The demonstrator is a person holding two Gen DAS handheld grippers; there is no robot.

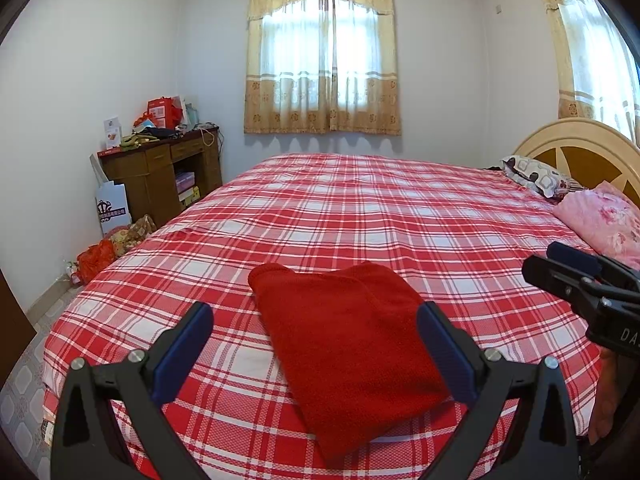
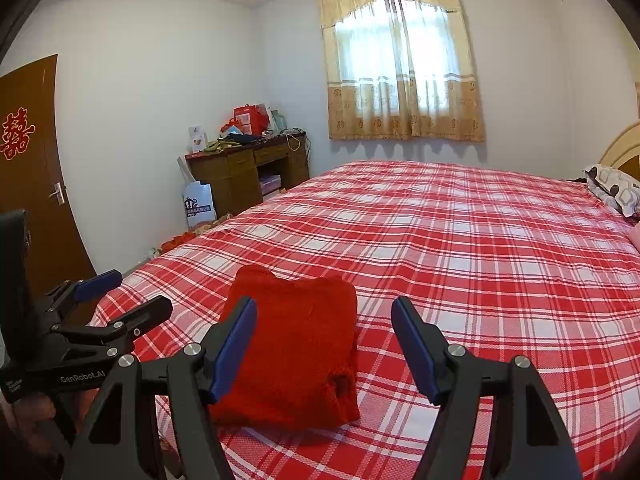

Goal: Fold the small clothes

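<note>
On bed (image 1: 360,208), near front edge: red garment (image 1: 344,344) folded, flat on plaid cover. Left tool (image 1: 316,344) and right tool (image 2: 324,340) held spread — nothing pinched. Risk judged: fold undone if a layer is snagged by a lowered pad.

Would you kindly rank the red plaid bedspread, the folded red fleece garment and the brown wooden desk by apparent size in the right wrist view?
1. Red plaid bedspread
2. Folded red fleece garment, though nearness inflates it
3. Brown wooden desk, far off
</note>
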